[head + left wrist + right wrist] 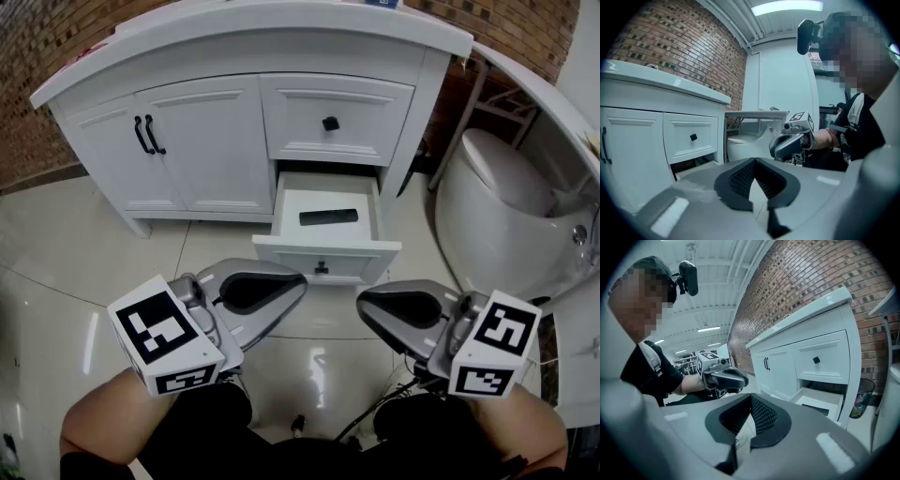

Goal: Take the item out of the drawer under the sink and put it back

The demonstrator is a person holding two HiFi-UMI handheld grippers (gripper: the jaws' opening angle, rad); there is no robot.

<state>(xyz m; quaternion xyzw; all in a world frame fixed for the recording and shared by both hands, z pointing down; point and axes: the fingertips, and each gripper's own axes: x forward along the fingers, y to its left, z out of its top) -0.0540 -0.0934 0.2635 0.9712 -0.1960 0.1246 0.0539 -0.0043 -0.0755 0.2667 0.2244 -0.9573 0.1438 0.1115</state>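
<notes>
A flat black item lies in the open lower drawer of the white sink cabinet; the right gripper view also shows this item inside the drawer. My left gripper hovers over the floor in front of the drawer, shut and empty. My right gripper is level with it, also shut with nothing between its jaws. The two point at each other, a small gap apart. In the left gripper view my own jaws meet at the tips, and the right gripper shows beyond.
Above the open drawer is a shut drawer with a black knob. Two cabinet doors with black handles stand to its left. A white toilet sits to the right. Cables trail on the glossy tile floor near my knees.
</notes>
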